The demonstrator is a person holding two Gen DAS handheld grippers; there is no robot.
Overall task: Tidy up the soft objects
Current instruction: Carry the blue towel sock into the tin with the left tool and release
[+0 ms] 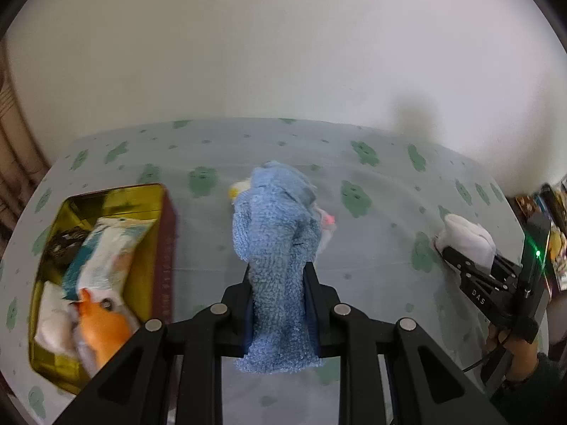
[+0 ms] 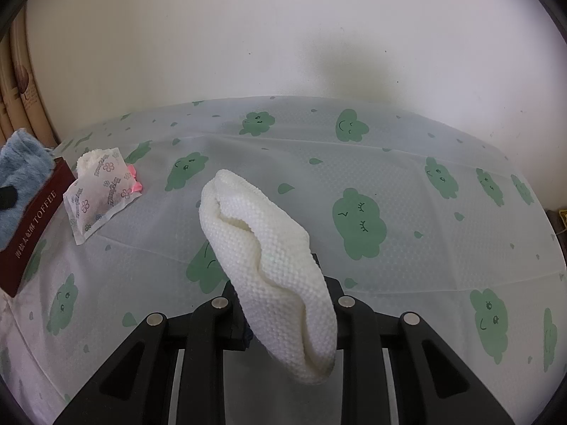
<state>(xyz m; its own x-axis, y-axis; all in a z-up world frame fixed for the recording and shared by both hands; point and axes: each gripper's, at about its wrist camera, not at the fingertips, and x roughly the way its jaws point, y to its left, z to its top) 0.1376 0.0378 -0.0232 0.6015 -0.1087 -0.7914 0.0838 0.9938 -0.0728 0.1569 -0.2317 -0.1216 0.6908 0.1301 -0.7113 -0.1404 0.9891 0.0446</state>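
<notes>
While both tools were loaded, I had little slack for error. My left tool (image 1: 280,276) was closed on a blue towel (image 1: 274,233), the cloth pinched between the jaws and bulging out ahead of them and behind, hanging clear above the tabletop (image 1: 372,248). My right tool (image 2: 280,283) was clamped on a white cloth (image 2: 269,258), folded over and standing up out of the jaws; from the left camera it looked low, near or on the tabletop, though I could not tell whether it touched.

To the left sat the tin (image 1: 156,248), open, gold inside, with a red wall. It already held a tissue pack (image 1: 106,248), an orange toy (image 1: 102,333) and something white, so I judged free room was short. A small sachet (image 2: 99,194) still lay on the tabletop beside the tin, with a fluffy white piece (image 2: 88,157) just behind it.

My worries from there were these. The towel was thick and springy, so if I let it go above the crowded tin it could unroll, drape over the red wall and slide out. Its trailing end might snag the wall on the way in and drag the light tin. The towel also hid what lay under the jaws, so I could misjudge my drop. And the white cloth was held by a fold only; a quick swing could work it loose.
</notes>
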